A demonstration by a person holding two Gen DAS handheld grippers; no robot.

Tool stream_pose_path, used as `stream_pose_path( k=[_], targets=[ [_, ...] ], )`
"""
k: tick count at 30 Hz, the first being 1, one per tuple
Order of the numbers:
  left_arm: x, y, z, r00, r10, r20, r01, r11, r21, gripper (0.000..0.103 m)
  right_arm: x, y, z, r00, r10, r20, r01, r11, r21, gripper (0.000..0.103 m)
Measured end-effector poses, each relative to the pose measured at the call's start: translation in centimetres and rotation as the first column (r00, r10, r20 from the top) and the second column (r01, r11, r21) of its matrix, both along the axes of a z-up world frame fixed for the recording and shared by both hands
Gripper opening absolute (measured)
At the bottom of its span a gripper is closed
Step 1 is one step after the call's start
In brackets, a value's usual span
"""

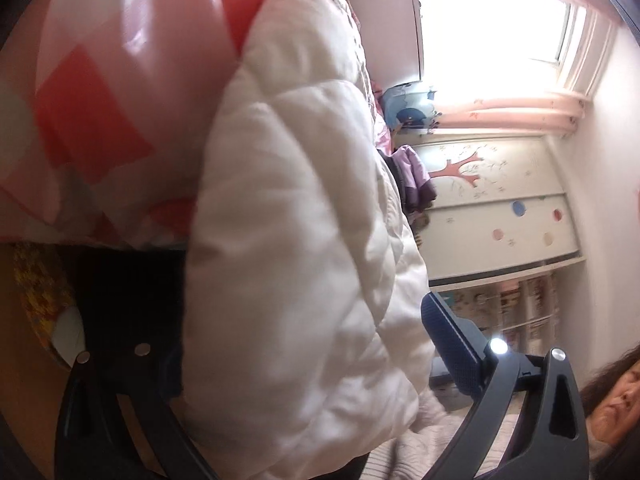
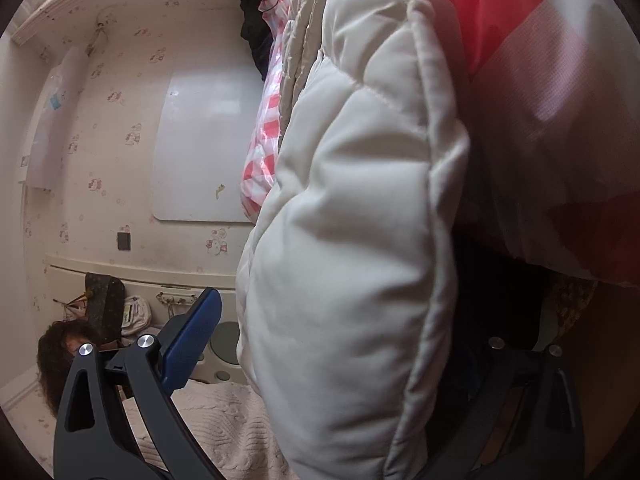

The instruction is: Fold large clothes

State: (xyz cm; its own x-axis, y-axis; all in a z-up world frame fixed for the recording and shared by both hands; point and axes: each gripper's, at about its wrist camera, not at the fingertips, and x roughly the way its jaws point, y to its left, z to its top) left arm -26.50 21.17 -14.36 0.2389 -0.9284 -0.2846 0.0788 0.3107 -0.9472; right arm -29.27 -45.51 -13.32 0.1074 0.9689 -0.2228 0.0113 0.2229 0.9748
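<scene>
A white quilted puffer jacket (image 1: 296, 240) fills the middle of the left wrist view and sits between the fingers of my left gripper (image 1: 304, 344). The blue pad of one finger (image 1: 452, 344) shows at the right, and the other finger is dark at the left behind the fabric. In the right wrist view the same jacket (image 2: 352, 260) sits between the fingers of my right gripper (image 2: 340, 344), whose blue pad (image 2: 192, 340) is on the left. Both cameras are rolled sideways. The jaws stand wide around thick padded fabric.
A red and white checked bed cover (image 1: 104, 112) lies under the jacket and also shows in the right wrist view (image 2: 540, 100). A window with pink curtains (image 1: 500, 20), a wardrobe (image 1: 500, 208) and a person in a knitted top (image 2: 208, 432) are nearby.
</scene>
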Motion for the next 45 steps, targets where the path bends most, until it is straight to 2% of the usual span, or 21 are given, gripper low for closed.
stream_pose_path(
  k=[2,3,4,6,7,12,15,17,20,21,23,27,30,39,45],
  targets=[
    [-0.3,0.3,0.8,0.999,0.020,0.030,-0.021,0.999,0.040,0.094,-0.1,-0.1,0.1,1.000,-0.010,0.023,0.010,1.000,0.010,0.095],
    [-0.3,0.3,1.1,0.999,0.025,0.038,-0.028,0.997,0.071,0.085,-0.1,-0.1,0.3,0.999,-0.014,0.045,0.014,1.000,0.002,0.089],
    [-0.5,0.5,1.4,0.999,0.028,0.040,-0.032,0.994,0.108,0.079,-0.1,0.1,0.7,0.998,-0.017,0.066,0.018,1.000,-0.008,0.068],
    [-0.8,0.3,1.9,0.999,0.021,0.040,-0.027,0.986,0.164,0.062,-0.1,0.4,1.1,0.995,-0.029,0.096,0.034,0.998,-0.052,0.048],
    [-0.8,0.2,2.3,0.998,0.021,0.054,-0.030,0.985,0.172,0.058,-0.2,0.5,1.5,0.993,-0.034,0.115,0.042,0.996,-0.072,0.042],
    [-2.0,-0.5,5.3,0.990,0.035,0.133,-0.072,0.955,0.287,0.030,-1.0,0.5,3.5,0.980,-0.070,0.185,0.093,0.989,-0.114,0.026],
    [-3.1,-1.8,8.3,0.977,0.015,0.211,-0.109,0.892,0.438,0.024,-1.4,0.4,4.7,0.971,-0.097,0.219,0.124,0.986,-0.112,0.021],
    [-3.8,-3.0,10.3,0.965,-0.016,0.263,-0.137,0.823,0.552,0.022,-1.6,0.2,5.2,0.967,-0.108,0.232,0.135,0.985,-0.104,0.021],
    [-4.6,-4.4,12.8,0.945,-0.058,0.322,-0.182,0.726,0.664,0.020,-1.6,0.0,5.4,0.964,-0.117,0.239,0.143,0.985,-0.093,0.020],
    [-4.9,-5.0,13.7,0.939,-0.068,0.336,-0.195,0.701,0.686,0.019,-1.7,0.0,5.5,0.963,-0.123,0.242,0.147,0.986,-0.082,0.020],
    [-5.2,-5.5,14.5,0.929,-0.078,0.362,-0.224,0.659,0.718,0.019,-1.9,-0.3,5.8,0.957,-0.140,0.254,0.160,0.985,-0.061,0.019],
    [-5.9,-6.0,14.5,0.913,-0.103,0.394,-0.256,0.608,0.751,0.018,-2.4,-0.6,6.9,0.946,-0.159,0.283,0.173,0.985,-0.026,0.019],
    [-6.5,-6.5,14.8,0.903,-0.114,0.414,-0.271,0.596,0.755,0.018,-2.8,-0.7,8.0,0.939,-0.156,0.306,0.168,0.986,-0.012,0.019],
    [-6.3,-7.2,15.3,0.887,-0.122,0.445,-0.288,0.607,0.741,0.018,-4.3,-0.8,10.8,0.919,-0.166,0.357,0.162,0.986,0.039,0.019],
    [-6.9,-7.0,15.3,0.879,-0.153,0.452,-0.286,0.588,0.756,0.018,-5.6,-1.5,11.5,0.913,-0.178,0.367,0.166,0.984,0.065,0.018]
  ],
)
